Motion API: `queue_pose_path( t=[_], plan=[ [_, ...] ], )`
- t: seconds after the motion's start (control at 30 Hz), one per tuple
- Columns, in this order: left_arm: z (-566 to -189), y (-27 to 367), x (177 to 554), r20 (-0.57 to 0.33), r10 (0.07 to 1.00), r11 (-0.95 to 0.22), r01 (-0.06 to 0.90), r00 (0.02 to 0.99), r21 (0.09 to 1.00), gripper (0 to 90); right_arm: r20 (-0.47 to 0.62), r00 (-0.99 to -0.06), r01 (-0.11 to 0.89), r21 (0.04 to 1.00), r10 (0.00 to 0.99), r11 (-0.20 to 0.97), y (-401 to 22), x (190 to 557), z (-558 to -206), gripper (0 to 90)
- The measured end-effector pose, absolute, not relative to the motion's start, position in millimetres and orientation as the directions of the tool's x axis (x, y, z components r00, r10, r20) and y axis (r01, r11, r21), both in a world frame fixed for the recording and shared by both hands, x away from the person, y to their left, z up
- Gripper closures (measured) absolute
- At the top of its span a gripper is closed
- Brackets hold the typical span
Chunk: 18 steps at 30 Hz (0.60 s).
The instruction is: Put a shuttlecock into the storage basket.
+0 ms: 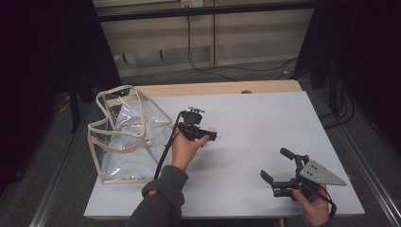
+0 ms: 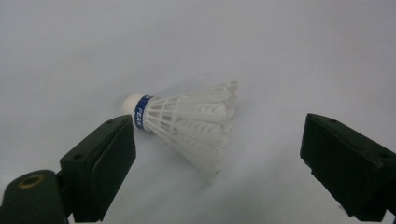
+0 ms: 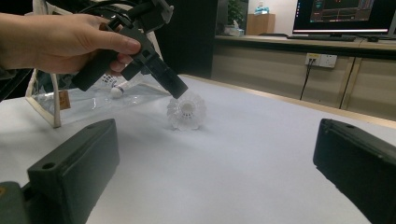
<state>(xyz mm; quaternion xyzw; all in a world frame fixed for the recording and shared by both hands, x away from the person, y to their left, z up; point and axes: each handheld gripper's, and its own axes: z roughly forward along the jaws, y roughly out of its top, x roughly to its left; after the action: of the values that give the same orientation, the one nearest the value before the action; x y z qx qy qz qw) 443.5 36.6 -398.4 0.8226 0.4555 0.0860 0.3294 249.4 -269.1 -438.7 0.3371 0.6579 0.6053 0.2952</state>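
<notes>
R tool point(image 1: 280, 166) near the front-right corner of the table, jaws spread wide, nothing between them. Grey 3-cornered plate on top, hand at the table's front edge. Lots of bare surface ahead of it and to its left.

L tool point(image 1: 204, 135) mid-table, left of centre, held from below by a hand w/ dark sleeve. Jaws wide apart in the left gripper view, holding nothing. White feathered shuttlecock w/ blue band point(image 2: 187, 122) lies on its side on the table just past them, cork end near one jaw, feather skirt fanning toward the gap. Can't tell if the jaw touches the cork.

Clear plastic bag w/ beige trim point(image 1: 124, 137) sits at the table's left edge, just beside the L hand, mouth open upward. Another shuttlecock point(image 3: 116, 91) visible through its wall in the right gripper view.

Table point(image 1: 265, 127): pale grey-white sheet over wood, wood strip showing at the far edge. Far half and right side bare. Beyond: cables on floor, beige cabinets, a monitor point(image 3: 345, 15) on a bench.
</notes>
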Motion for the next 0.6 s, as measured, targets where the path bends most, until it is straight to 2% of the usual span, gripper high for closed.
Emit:
queue_pose_path(
  t=[0.6],
  plan=[
    [-405.3, 33.6, 446.0, -0.13, 0.819, -0.366, 0.684, 0.559, 0.631, 11.8, 0.019, -0.599, 0.086, 0.995, 0.801, 0.041, -269.5, 249.4, -438.6, 0.4]
  ],
)
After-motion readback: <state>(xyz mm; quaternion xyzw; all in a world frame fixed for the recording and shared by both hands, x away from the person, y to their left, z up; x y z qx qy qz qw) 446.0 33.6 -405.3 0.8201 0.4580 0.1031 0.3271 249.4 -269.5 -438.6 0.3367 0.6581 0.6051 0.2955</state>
